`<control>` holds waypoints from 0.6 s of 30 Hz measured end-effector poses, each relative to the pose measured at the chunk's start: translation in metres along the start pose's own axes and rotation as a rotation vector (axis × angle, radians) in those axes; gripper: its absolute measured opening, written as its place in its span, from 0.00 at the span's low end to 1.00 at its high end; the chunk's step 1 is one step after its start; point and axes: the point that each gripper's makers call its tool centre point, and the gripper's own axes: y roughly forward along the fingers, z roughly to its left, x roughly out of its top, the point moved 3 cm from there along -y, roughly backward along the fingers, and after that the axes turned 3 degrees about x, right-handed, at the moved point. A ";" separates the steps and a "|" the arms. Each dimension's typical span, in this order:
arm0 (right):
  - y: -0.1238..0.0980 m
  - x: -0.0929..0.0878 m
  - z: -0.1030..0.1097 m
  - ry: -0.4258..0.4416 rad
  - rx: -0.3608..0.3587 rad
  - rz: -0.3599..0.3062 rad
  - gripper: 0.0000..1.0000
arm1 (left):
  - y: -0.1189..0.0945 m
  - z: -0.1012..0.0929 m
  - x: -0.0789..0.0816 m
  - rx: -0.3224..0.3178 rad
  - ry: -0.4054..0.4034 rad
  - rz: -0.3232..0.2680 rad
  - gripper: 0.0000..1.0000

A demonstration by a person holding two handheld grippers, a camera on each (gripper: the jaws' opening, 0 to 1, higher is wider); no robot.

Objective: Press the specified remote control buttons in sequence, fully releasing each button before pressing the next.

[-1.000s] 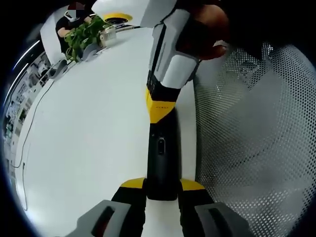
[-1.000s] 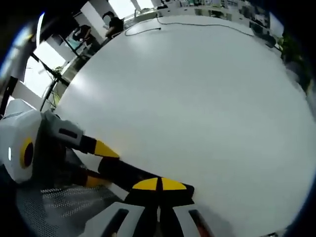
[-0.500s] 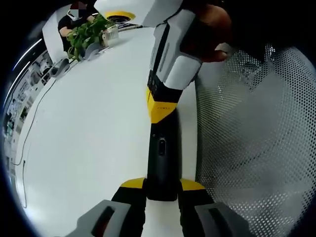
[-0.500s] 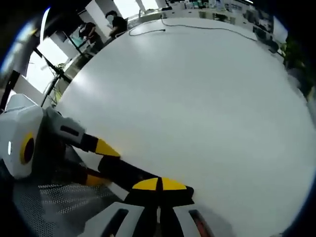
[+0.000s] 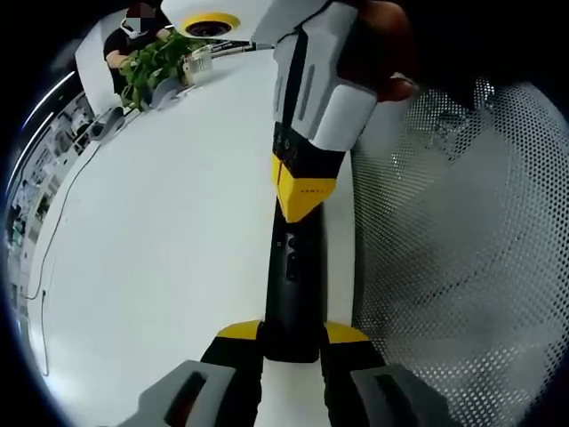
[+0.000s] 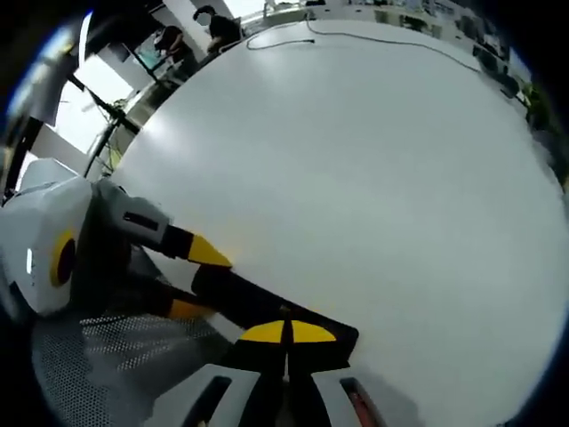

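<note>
A black remote control (image 5: 292,285) lies lengthwise between the jaws of my left gripper (image 5: 292,334), which is shut on its near end. My right gripper (image 5: 307,189) comes down from the top of the left gripper view. It is shut, and its yellow tips meet the remote's far part just above a small button. In the right gripper view my right gripper (image 6: 286,334) is shut over the remote control (image 6: 244,301). There my left gripper (image 6: 200,280) reaches in from the left, its yellow fingers on either side of the remote.
A wide white table (image 5: 160,231) lies under both grippers. A grey perforated mesh surface (image 5: 444,267) borders it on the right. A potted plant (image 5: 151,62) and a thin cable (image 5: 53,231) are at the table's far side. People (image 6: 218,27) stand beyond the table.
My right gripper has come a little nearer along the remote toward my left gripper, with its tips still on the remote. My left gripper keeps the same hold.
</note>
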 end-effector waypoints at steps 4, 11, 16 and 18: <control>0.001 0.000 0.000 -0.003 0.004 0.005 0.00 | 0.000 0.000 0.000 -0.001 -0.001 0.000 0.24; 0.003 -0.003 -0.001 -0.014 -0.019 0.018 0.00 | 0.000 0.000 0.000 -0.002 0.001 0.005 0.24; 0.004 -0.003 -0.002 0.011 -0.027 0.004 0.00 | 0.000 0.000 0.001 -0.001 0.000 0.007 0.25; 0.004 -0.003 -0.002 0.003 -0.034 0.006 0.00 | 0.000 0.000 0.001 -0.001 0.002 0.011 0.25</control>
